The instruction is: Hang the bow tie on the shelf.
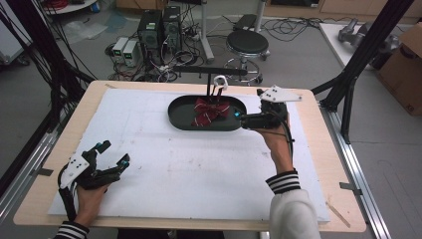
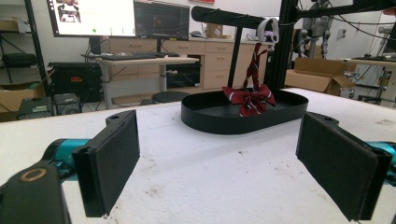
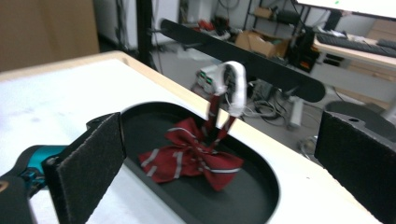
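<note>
Two grippers: the left gripper (image 1: 113,153) rests near the table's front edge, jaws spread, empty. Farther off, the right gripper (image 1: 239,115), jaws spread, hovers beside one black tray (image 1: 179,117) holding one red bow tie (image 1: 209,110).

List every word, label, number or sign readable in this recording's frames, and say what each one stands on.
No text can be read.
Monitors behind the table: screen content too small and blurred.
Cardboard boxes: no legible print.
Bow tie, black tray, left gripper and right gripper: no lettering visible.
</note>
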`<state>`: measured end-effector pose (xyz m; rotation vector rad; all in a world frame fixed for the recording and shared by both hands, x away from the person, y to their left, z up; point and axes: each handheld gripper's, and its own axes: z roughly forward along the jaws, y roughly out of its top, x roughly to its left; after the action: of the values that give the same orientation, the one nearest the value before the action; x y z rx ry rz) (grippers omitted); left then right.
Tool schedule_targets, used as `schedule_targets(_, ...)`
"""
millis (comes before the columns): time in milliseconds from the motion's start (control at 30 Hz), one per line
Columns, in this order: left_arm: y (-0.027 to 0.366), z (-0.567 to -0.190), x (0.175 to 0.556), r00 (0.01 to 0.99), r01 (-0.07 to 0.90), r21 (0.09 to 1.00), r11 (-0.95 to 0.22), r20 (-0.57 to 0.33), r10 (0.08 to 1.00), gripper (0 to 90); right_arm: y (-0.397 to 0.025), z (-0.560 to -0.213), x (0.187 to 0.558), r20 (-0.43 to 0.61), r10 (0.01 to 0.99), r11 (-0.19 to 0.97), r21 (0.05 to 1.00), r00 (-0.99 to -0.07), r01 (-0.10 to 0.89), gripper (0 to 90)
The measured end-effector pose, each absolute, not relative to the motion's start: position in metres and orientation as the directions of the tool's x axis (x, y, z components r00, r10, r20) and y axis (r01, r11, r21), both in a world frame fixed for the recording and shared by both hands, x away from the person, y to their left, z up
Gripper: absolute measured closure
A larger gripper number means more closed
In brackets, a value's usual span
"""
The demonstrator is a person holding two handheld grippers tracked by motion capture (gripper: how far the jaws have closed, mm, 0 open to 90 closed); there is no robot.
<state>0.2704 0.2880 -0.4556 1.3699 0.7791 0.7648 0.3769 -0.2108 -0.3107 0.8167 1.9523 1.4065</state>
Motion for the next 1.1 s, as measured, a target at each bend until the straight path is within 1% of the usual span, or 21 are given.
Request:
schedule_targets(100,0.288,-0.456,0.271,0.541,-0.018,0.998,0.052,-0.034,0.84,13.9,-0.215,-0.317,0.363,-0.068,0.758,0.192,0.974,-0.648,0.123,1.0)
schedule_targets(233,0.288,-0.456,0.271,0.542,-0.016,0.998,0.053,-0.036,0.84,13.9,-0.221,-0.334,0.339,-0.047,0.76,0.145,0.985,-0.648,0.098,1.0)
schedule_targets(267,0.288,-0.456,0.271,0.542,-0.016,0.998,0.053,-0.036,0.84,13.8,-0.221,-0.334,0.339,-0.047,0.76,0.145,0.985,-0.648,0.098,1.0)
schedule_targets(300,0.287,-0.456,0.27,0.541,-0.017,0.999,0.051,-0.034,0.84,13.9,-0.224,-0.349,0.325,-0.046,0.765,0.131,0.988,-0.642,0.086,1.0)
schedule_targets(367,0.287,-0.456,0.27,0.54,-0.02,0.999,0.045,-0.028,0.841,13.8,-0.228,-0.365,0.312,-0.039,0.774,0.124,0.988,-0.632,0.091,1.0)
schedule_targets(467,0.287,-0.456,0.27,0.54,-0.021,0.999,0.046,-0.028,0.841,13.9,-0.232,-0.388,0.296,-0.053,0.79,0.129,0.988,-0.61,0.081,1.0)
schedule_targets(567,0.287,-0.456,0.27,0.536,-0.024,0.999,0.045,-0.025,0.844,13.9,-0.237,-0.412,0.284,-0.034,0.804,0.101,0.992,-0.593,0.079,1.1)
schedule_targets(667,0.287,-0.456,0.27,0.534,-0.024,0.999,0.044,-0.024,0.845,13.9,-0.243,-0.431,0.279,-0.023,0.82,0.085,0.993,-0.572,0.081,1.0)
schedule_targets(800,0.287,-0.456,0.27,0.53,-0.024,0.999,0.042,-0.023,0.847,13.9,-0.247,-0.445,0.278,-0.019,0.835,0.081,0.993,-0.55,0.088,1.0)
schedule_targets(933,0.287,-0.456,0.27,0.53,-0.023,0.999,0.042,-0.024,0.847,13.9,-0.246,-0.45,0.28,-0.016,0.837,0.094,0.989,-0.547,0.115,1.0)
schedule_targets(1100,0.287,-0.456,0.27,0.53,-0.025,0.999,0.042,-0.023,0.848,13.9,-0.247,-0.451,0.276,-0.017,0.843,0.074,0.994,-0.537,0.085,1.0)
